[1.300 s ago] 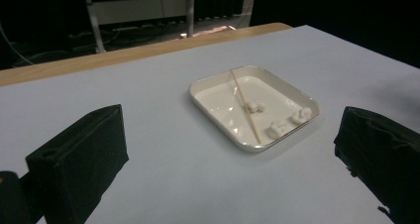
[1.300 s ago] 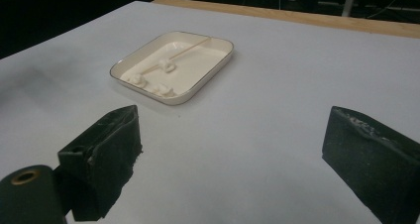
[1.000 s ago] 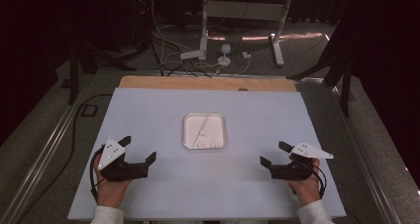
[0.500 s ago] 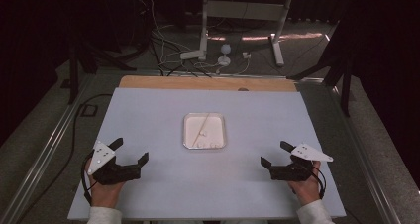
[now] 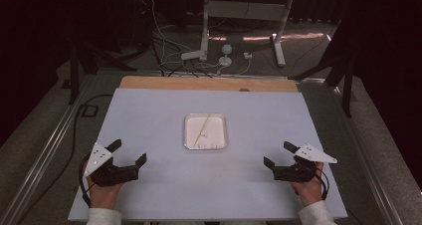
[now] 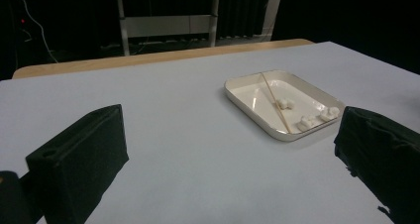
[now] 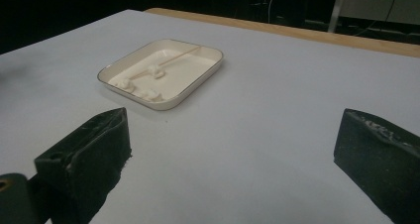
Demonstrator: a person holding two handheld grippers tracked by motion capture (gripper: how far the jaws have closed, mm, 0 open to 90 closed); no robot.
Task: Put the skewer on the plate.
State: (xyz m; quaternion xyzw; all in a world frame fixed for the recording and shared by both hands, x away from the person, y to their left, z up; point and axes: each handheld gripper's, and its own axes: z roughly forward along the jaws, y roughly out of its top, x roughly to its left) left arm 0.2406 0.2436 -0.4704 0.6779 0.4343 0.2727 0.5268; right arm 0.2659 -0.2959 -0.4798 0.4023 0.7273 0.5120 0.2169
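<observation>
Item: white rectangular tray (image 5: 206,131), shallow, rounded corners, set at the centre of the pale blue table (image 5: 149,110). Contents: one thin wooden stick (image 6: 274,101) lying slantwise across the tray, and several small white lumps (image 6: 311,119), one near the tray's middle and the rest along its near edge; their nature is too small to tell. Left gripper (image 5: 128,154): at 8 o'clock from the tray, well apart from it, low over the table, jaws spread wide with nothing between them; in the left gripper view the tray sits toward 1 o'clock. Right gripper (image 5: 279,154): at 4 o'clock from the tray, well apart, jaws likewise spread and empty; in the right gripper view the tray sits toward 11 o'clock. Step in hand, as judged: none named; both tools appear parked at a ready stance, contents untouched. Next move, as judged: a reach inward to the tray by one gripper; stick or lumps would demand a fine, low pinch.
</observation>
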